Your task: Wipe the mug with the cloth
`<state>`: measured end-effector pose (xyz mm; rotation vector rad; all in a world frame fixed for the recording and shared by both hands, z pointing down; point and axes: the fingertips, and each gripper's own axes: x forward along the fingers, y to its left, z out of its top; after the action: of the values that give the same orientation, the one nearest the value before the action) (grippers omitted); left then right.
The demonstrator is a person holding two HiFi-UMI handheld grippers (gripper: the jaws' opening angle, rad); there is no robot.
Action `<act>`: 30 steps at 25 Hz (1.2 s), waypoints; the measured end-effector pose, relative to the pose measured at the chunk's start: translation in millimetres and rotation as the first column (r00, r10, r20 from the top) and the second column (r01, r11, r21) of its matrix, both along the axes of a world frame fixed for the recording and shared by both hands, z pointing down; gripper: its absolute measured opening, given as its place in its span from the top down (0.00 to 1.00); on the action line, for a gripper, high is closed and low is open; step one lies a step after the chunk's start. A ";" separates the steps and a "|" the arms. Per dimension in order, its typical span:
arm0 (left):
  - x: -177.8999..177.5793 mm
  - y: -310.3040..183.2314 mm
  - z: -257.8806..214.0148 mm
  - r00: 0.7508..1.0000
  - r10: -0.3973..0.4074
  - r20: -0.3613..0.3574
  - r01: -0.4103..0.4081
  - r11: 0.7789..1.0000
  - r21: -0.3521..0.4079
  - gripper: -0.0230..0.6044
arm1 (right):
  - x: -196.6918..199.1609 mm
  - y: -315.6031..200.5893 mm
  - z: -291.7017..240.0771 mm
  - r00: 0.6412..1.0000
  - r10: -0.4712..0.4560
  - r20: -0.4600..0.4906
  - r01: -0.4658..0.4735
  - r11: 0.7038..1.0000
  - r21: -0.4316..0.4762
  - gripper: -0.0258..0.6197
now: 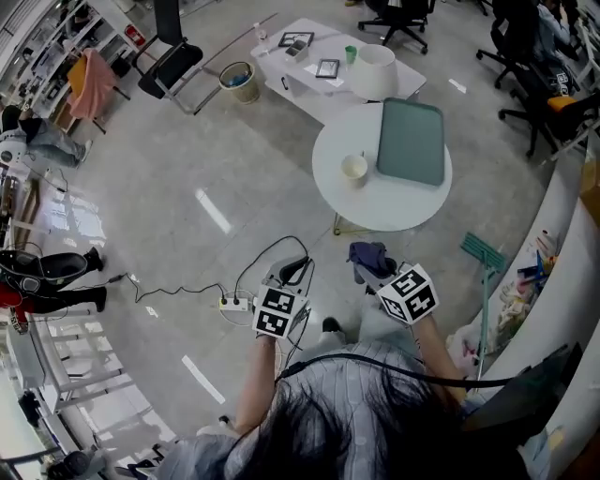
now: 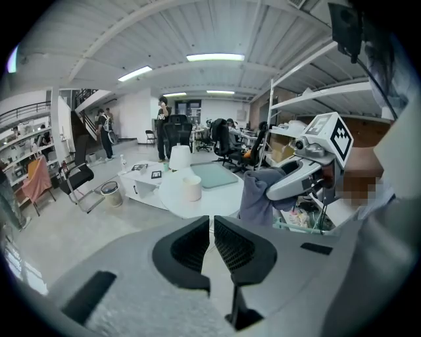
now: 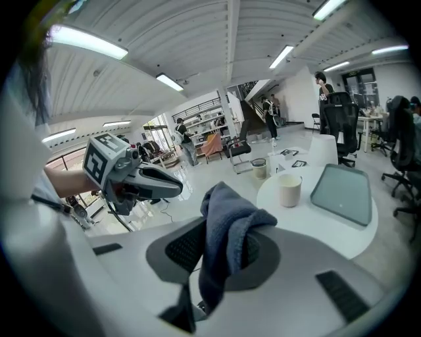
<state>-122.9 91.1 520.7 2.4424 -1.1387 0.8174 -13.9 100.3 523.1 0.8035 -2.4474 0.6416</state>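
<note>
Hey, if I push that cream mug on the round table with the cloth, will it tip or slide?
The mug stands upright and looks wide-based, so it probably slides rather than tips. The round table looks smooth, so it may skate away unless steadied.

Premises: open-plan office shared with a workshop or lab floor

- Floor: polished grey floor [image 1: 187,187], one large room
- Ceiling: ribbed panels with long strip lights [image 2: 214,58]
- Seating: black swivel chairs [image 1: 398,19] grouped at the far end; one black metal-framed chair [image 1: 169,61] beside a waste bin [image 1: 238,81]
- Tables: round white table [image 1: 375,206]; low white table [image 1: 314,89] just behind it
- Storage: metal racks [image 2: 316,99] holding boxes; open shelving [image 1: 47,42] crowded with goods along one wall
- Services: power strip [image 1: 232,303] lying on the floor, black cable trailing from it
- Access: staircase [image 2: 85,105] at the far side
- Occupants: people standing [image 2: 162,128] among the chairs
</note>
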 end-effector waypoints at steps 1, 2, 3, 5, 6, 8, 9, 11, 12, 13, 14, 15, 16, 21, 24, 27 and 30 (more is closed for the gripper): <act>-6.0 4.9 0.6 1.000 -0.003 -0.004 0.003 1.000 0.001 0.91 | -6.3 7.2 -0.1 1.000 0.004 0.003 -0.004 1.000 -0.001 0.84; -11.1 10.1 1.5 1.000 -0.004 -0.008 0.004 1.000 0.001 0.91 | -11.8 14.1 -0.1 1.000 0.009 0.006 -0.009 1.000 -0.002 0.84; -15.6 15.6 2.6 1.000 -0.002 -0.010 0.002 1.000 0.000 0.91 | -16.7 20.4 -0.2 1.000 0.015 0.010 -0.015 1.000 -0.003 0.84; -24.0 27.0 5.4 1.000 0.009 -0.004 -0.009 1.000 -0.001 0.91 | -25.5 30.4 -0.3 0.999 0.036 0.020 -0.036 0.999 -0.004 0.84; -28.4 32.8 6.6 1.000 0.016 0.000 -0.016 1.000 -0.002 0.91 | -29.6 34.4 -0.8 0.998 0.051 0.027 -0.051 0.999 -0.005 0.84; -38.3 44.2 7.6 1.000 0.025 0.006 -0.025 1.000 -0.001 0.91 | -38.2 42.3 -2.9 0.996 0.081 0.041 -0.081 0.997 -0.005 0.84; -43.5 49.2 7.3 1.000 0.027 0.007 -0.027 1.000 0.000 0.91 | -42.5 46.4 -4.4 0.995 0.090 0.048 -0.090 0.996 -0.004 0.84; -52.9 56.7 5.1 1.000 0.023 0.008 -0.023 1.000 0.008 0.91 | -49.7 53.8 -7.8 0.994 0.096 0.057 -0.096 0.995 0.003 0.84; -56.6 59.4 3.3 1.000 0.020 0.008 -0.020 1.000 0.014 0.91 | -52.0 56.8 -9.1 0.994 0.096 0.057 -0.097 0.995 0.007 0.84; -59.8 62.4 1.7 1.000 0.017 0.007 -0.017 1.000 0.020 0.91 | -53.8 59.9 -9.8 0.994 0.097 0.055 -0.097 0.995 0.012 0.84; -62.6 66.0 0.7 1.000 0.013 0.006 -0.013 1.000 0.025 0.91 | -55.4 63.4 -9.8 0.994 0.096 0.052 -0.097 0.995 0.016 0.84; -65.2 70.3 0.5 1.000 0.009 0.004 -0.009 1.000 0.028 0.91 | -57.0 67.7 -9.2 0.994 0.094 0.049 -0.095 0.995 0.019 0.84; -67.8 75.1 1.1 1.000 0.004 0.002 -0.004 1.000 0.030 0.91 | -58.8 72.3 -8.3 0.995 0.090 0.046 -0.091 0.996 0.022 0.84; -78.1 97.5 8.6 1.000 -0.019 -0.010 0.019 1.000 0.019 0.91 | -67.4 94.2 -4.5 0.997 0.067 0.030 -0.068 0.998 0.018 0.84; -79.9 108.8 12.4 0.999 -0.029 -0.018 0.029 0.999 0.017 0.91 | -69.4 105.5 -2.5 0.998 0.055 0.023 -0.055 0.998 0.015 0.84; -76.4 116.8 13.8 0.999 -0.027 -0.024 0.027 1.000 0.016 0.91 | -67.8 113.7 -2.3 0.999 0.047 0.013 -0.048 0.999 0.014 0.84; -72.6 122.2 14.1 0.999 -0.019 -0.029 0.019 1.000 0.020 0.91 | -65.8 119.6 -0.2 0.999 0.045 0.003 -0.045 0.999 0.012 0.84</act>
<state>-195.5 213.2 534.8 2.4484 -1.1636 0.7659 -79.7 219.9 522.9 0.8655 -2.4439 0.6454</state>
